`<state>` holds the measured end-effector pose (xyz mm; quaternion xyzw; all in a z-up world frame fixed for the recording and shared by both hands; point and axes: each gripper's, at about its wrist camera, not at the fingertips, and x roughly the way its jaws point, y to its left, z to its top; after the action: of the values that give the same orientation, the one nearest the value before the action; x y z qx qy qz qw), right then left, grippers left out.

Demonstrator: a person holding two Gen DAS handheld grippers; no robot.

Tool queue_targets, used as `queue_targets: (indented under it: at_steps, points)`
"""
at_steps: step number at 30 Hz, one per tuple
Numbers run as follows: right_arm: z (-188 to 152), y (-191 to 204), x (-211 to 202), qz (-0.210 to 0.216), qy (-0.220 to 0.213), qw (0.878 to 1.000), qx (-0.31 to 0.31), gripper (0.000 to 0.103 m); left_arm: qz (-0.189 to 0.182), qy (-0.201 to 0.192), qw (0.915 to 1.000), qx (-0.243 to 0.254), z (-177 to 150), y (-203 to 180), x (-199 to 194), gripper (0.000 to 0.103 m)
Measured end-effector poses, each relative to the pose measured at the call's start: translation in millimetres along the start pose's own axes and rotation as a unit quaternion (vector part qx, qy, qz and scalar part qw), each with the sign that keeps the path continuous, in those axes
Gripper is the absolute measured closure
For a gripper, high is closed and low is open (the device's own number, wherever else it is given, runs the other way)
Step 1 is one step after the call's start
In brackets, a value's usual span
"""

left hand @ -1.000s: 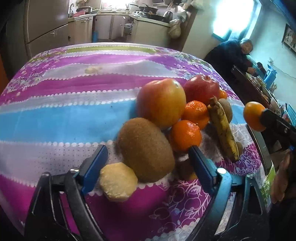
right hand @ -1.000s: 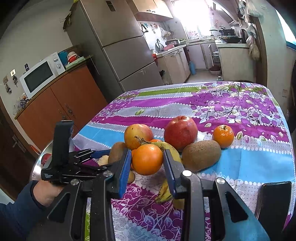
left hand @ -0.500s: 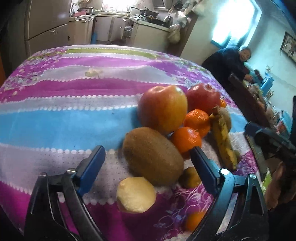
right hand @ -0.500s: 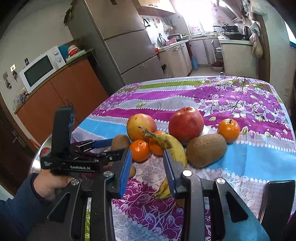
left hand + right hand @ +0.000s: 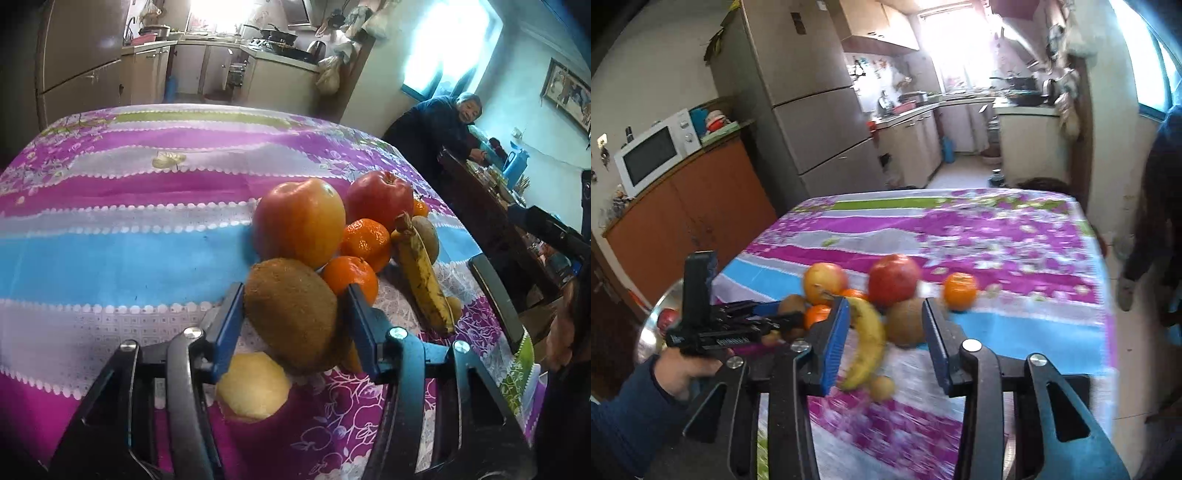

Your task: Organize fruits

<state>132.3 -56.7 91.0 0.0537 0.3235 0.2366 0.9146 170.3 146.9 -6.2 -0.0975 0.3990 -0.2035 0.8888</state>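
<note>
Home kitchen: fridge (image 5: 798, 92), microwave (image 5: 653, 151).

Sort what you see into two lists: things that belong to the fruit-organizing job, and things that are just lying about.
Job:
kiwi between the left gripper jaws
yellow-red apple
red apple
banana
mandarins
right gripper, open

Background:
microwave
fridge
tablecloth

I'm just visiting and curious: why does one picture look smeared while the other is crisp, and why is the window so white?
Right wrist view: motion blur smears the tablecloth and banana, though the right gripper stays sharp. Left wrist view: crisp, with the kiwi clear between the left gripper fingers. Both views: windows glare white and fisheye bends the table edges.
</note>
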Motion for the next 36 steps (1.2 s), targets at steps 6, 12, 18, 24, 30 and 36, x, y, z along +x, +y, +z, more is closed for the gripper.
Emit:
queue_targets:
  at_steps: [6,12,18,24,30,36]
  points:
    - [-22.4,-20.7,10.1,-0.019,0.042,0.999,0.024,0.054,-0.024,0.03,0.9992,-0.004,0.9,3.2,4.5,0.046]
    - [-33.5,-7.1,28.3,-0.002,0.056,0.998,0.012,0.054,0.0,0.026,0.9996,0.01,-0.4,-3.1,7.5,0.034]
    - [-37.7,2.4,31.8,0.004,0.052,0.999,0.004,0.054,-0.001,0.016,0.9994,0.031,-5.4,-13.0,0.3,0.042]
    - [-37.6,6.7,31.2,0.01,0.059,0.998,-0.006,0.054,-0.014,-0.009,0.9996,0.024,-5.1,-17.2,-16.1,0.042]
    - [-55.7,25.3,62.6,-0.002,0.116,0.992,-0.046,0.054,-0.022,-0.04,0.9986,0.027,-5.0,-28.8,-39.4,0.042]
    - [-65.3,24.7,79.7,-0.022,0.135,0.989,-0.062,0.062,-0.036,-0.053,0.9974,0.034,-1.3,-41.7,-48.8,0.042]
